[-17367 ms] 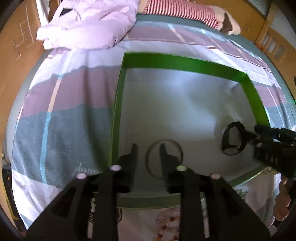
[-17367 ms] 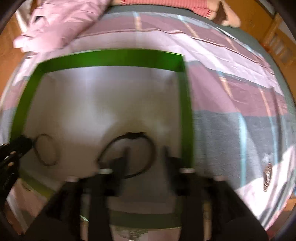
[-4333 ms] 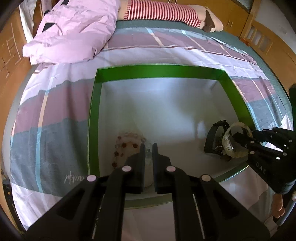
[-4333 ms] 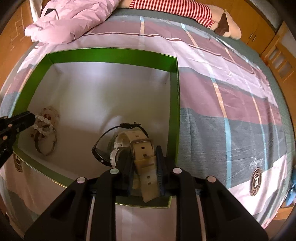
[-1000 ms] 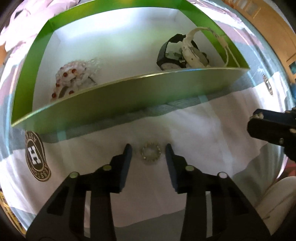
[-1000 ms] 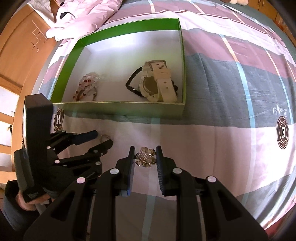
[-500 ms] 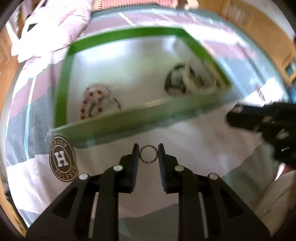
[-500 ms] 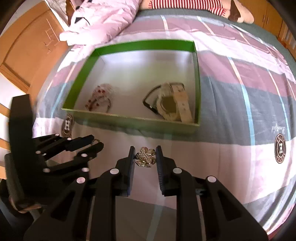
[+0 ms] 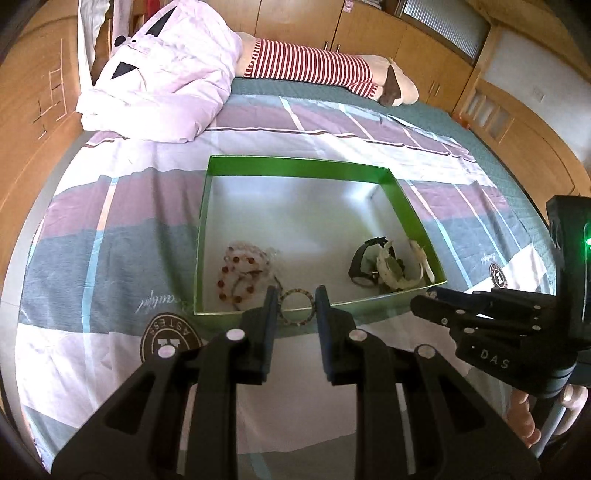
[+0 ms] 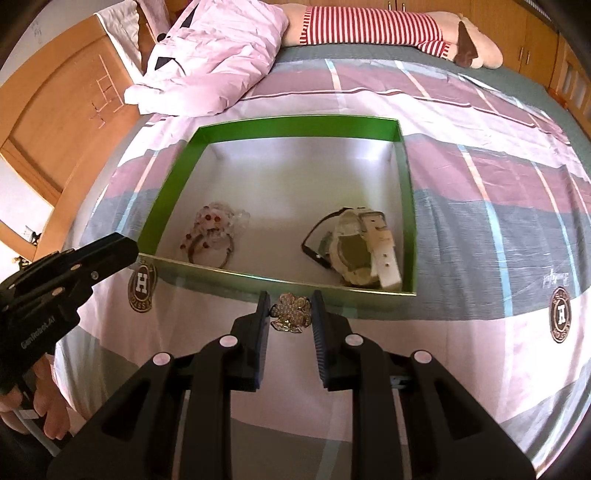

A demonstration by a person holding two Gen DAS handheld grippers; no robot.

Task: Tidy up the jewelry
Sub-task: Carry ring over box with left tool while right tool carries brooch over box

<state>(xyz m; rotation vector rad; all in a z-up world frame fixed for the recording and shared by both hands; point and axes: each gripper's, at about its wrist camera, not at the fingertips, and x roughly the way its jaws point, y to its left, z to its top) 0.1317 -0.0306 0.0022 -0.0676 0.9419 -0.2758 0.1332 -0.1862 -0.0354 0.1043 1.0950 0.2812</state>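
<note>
A green box (image 9: 295, 167) (image 10: 295, 127) with a white floor lies on the bed. Inside at the left lie beaded bracelets (image 9: 240, 269) (image 10: 212, 229), at the right a black watch and a cream watch (image 9: 384, 266) (image 10: 354, 251). My left gripper (image 9: 296, 306) is shut on a small beaded ring (image 9: 296, 307), held in the air just over the box's near wall. My right gripper (image 10: 290, 314) is shut on a gold flower brooch (image 10: 291, 312), lifted in front of the box's near wall. The left wrist view shows the right gripper (image 9: 432, 301) from the side.
A pink quilt (image 9: 166, 74) (image 10: 218, 59) and a striped plush toy (image 9: 314, 66) (image 10: 373, 22) lie at the bed's far end. Wooden cabinets (image 9: 406, 40) stand behind. Round logo patches (image 9: 168, 338) (image 10: 142, 284) mark the striped sheet. A hand (image 10: 44, 402) holds the left gripper's handle.
My left gripper closed on the beaded ring on the sheet and lifted it up toward the box. The right gripper, holding the brooch, rose slightly.
</note>
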